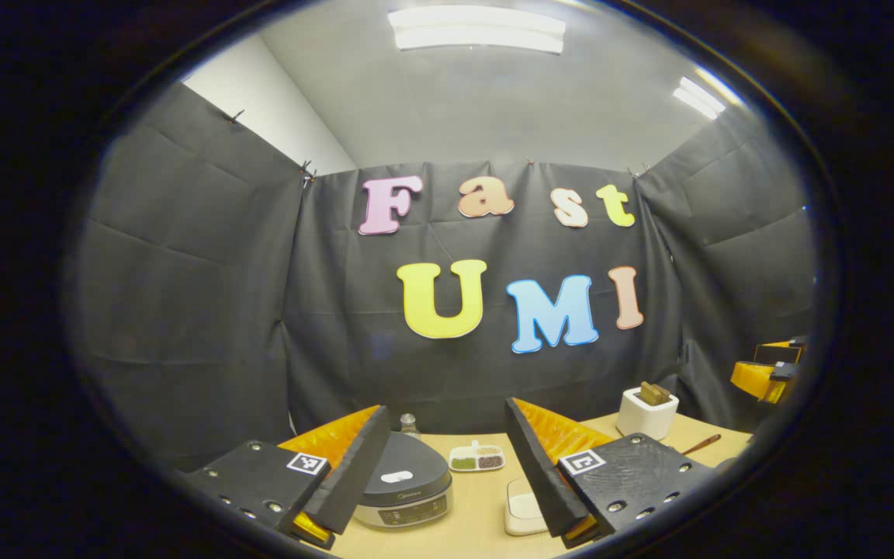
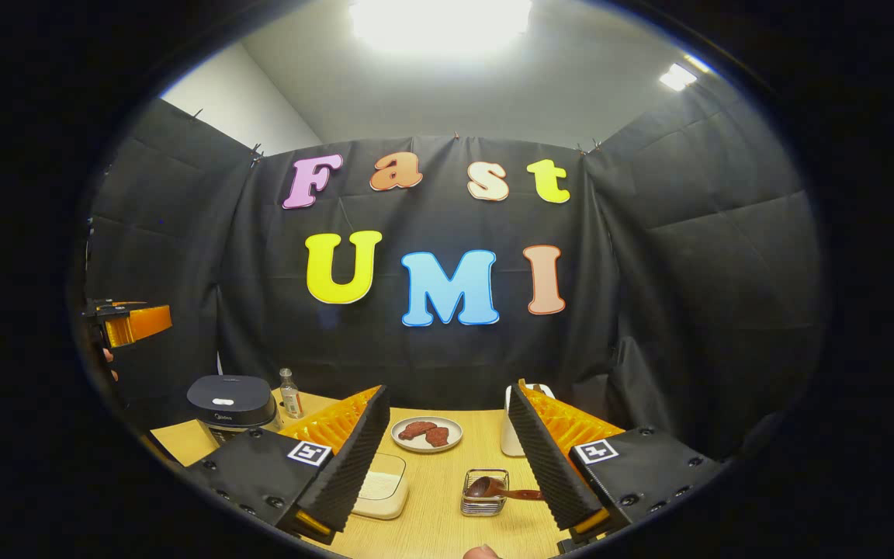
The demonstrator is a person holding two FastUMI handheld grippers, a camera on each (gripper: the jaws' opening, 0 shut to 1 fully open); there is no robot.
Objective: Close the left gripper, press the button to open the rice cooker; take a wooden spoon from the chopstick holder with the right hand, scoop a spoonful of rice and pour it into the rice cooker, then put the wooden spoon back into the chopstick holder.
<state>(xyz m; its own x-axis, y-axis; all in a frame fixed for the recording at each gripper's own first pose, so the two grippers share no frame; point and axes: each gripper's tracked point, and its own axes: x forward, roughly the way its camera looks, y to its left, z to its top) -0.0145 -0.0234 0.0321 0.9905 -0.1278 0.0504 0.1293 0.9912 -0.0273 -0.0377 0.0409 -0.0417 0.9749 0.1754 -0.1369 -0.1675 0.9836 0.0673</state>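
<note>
Both grippers hang with jaws spread wide, gripping nothing — the left gripper [image 1: 447, 466] faces the dark round lidded rice cooker [image 1: 404, 485], the right gripper [image 2: 447, 458] a wire basket [image 2: 484, 494] holding a brown wooden spoon [image 2: 493, 489]. Pressing with spread fingers would likely straddle the pale button [image 1: 396, 476]. A white tub [image 2: 381, 485] holds rice.

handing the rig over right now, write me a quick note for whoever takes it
Left gripper: open, empty, held above the table, facing the rice cooker.
Right gripper: open, empty, facing the wire holder with the wooden spoon lying across it.
Rice cooker lid is down. A white container, likely the rice, sits between the cooker and the holder.
Done: nothing yet.
Left: close the left gripper, press the cooker's button, take the spoon, scoop rice, pour it in, return the spoon.
</note>
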